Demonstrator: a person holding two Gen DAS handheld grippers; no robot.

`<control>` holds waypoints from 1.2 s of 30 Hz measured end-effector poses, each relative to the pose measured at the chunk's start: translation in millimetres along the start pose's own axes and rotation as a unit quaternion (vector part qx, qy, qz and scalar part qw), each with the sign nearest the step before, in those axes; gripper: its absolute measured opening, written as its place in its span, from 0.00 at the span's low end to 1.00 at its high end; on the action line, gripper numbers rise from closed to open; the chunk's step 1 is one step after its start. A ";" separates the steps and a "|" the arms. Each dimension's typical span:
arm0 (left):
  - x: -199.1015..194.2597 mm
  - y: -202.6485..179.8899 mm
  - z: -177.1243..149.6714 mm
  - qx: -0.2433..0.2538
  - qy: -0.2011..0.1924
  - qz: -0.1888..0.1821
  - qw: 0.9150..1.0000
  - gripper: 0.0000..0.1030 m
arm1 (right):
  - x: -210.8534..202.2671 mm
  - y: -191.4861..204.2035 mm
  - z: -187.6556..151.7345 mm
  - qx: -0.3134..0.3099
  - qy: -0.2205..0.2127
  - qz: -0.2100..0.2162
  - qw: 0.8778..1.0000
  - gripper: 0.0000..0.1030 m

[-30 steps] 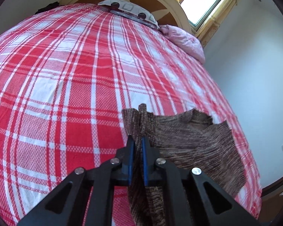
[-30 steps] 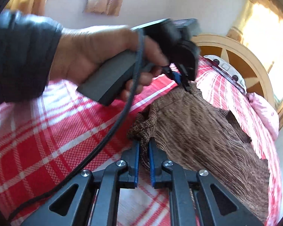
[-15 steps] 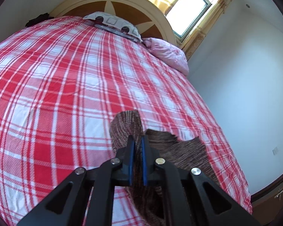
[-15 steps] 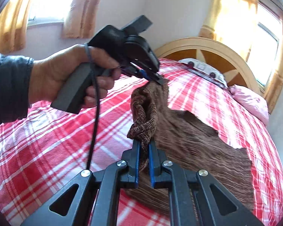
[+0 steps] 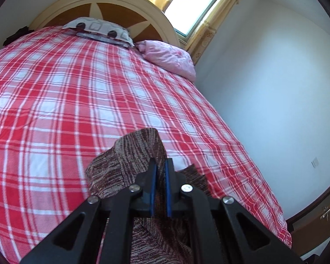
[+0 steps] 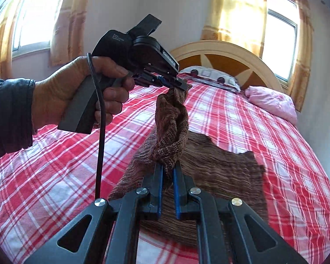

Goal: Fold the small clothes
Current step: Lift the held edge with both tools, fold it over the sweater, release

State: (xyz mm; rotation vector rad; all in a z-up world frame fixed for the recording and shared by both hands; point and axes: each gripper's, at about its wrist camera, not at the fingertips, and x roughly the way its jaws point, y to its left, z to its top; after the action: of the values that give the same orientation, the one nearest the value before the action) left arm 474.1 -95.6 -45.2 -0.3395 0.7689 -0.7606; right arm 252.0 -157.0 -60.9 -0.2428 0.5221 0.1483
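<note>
Brown marled knit garment (image 6: pixel 220 171), bunched edge lifted off plaid bedspread (image 6: pixel 242 118); left gripper (image 5: pixel 160 165) and right gripper (image 6: pixel 168 171) each pinch it.

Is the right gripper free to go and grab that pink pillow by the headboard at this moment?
Probably not. The right gripper is shut on the brown knit garment, which the left gripper also pinches. The pink pillow lies far up the bed; nothing blocks the path, but the grip is taken.
</note>
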 end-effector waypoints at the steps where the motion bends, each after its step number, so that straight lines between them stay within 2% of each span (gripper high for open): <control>1: 4.5 -7.0 -0.3 0.005 0.002 0.000 1.000 0.07 | -1.5 -7.1 -2.1 0.006 0.001 -0.003 1.000 0.07; 15: 95.3 -68.4 -24.3 0.037 0.068 -0.008 0.997 0.07 | -6.7 -83.6 -49.8 0.088 0.041 -0.026 0.995 0.07; 25: 143.3 -99.8 -47.3 0.072 0.105 0.013 0.992 0.07 | -7.3 -121.4 -82.2 0.161 0.080 -0.020 0.983 0.07; 30: 151.2 -112.5 -53.8 0.104 0.110 0.038 0.988 0.10 | -4.0 -132.1 -90.9 0.188 0.107 -0.012 0.976 0.07; 34: 142.3 -126.8 -53.1 0.136 0.099 0.058 0.984 0.12 | 2.4 -144.7 -103.6 0.227 0.142 0.013 0.963 0.08; 36: 126.1 -137.9 -51.3 0.161 0.085 0.057 0.982 0.20 | -2.1 -151.3 -107.3 0.245 0.139 0.020 0.959 0.08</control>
State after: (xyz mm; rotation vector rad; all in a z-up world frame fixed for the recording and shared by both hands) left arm 428.9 -282.4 -69.5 0.0613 0.8023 -0.7983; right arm 229.8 -331.2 -121.0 0.2370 0.8252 0.0192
